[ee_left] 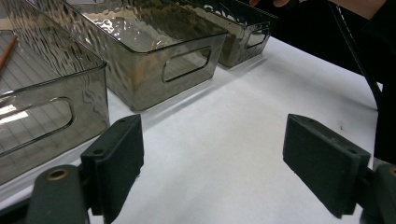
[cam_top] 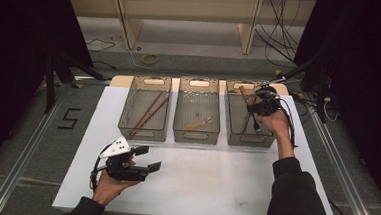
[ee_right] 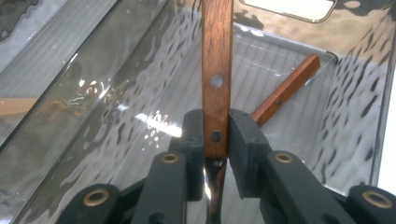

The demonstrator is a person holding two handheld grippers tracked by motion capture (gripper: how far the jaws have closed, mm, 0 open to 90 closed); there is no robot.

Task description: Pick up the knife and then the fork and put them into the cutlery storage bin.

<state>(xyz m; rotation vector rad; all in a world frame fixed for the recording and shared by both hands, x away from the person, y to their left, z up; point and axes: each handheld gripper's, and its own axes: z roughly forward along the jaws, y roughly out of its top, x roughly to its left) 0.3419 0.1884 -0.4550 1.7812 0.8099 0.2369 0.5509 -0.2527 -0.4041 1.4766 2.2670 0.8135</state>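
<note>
My right gripper (cam_top: 260, 104) is over the rightmost smoky plastic bin (cam_top: 246, 139), shut on a wooden-handled utensil (ee_right: 217, 70) with metal rivets. In the right gripper view the handle points away from me between the pads, and a shiny metal part (ee_right: 215, 186) runs back under my right gripper (ee_right: 216, 140). A second wooden-handled utensil (ee_right: 287, 88) lies on this bin's floor. My left gripper (cam_top: 150, 157) hovers over the white sheet at the front left, open, with nothing between its pads (ee_left: 116, 158).
Three smoky bins stand in a row at the back of the white sheet (cam_top: 199, 183). The left bin (cam_top: 143, 133) holds two reddish chopsticks (cam_top: 148, 112). The middle bin (cam_top: 196, 136) holds a pale wooden piece (cam_top: 199, 123). Cables lie on the floor beyond.
</note>
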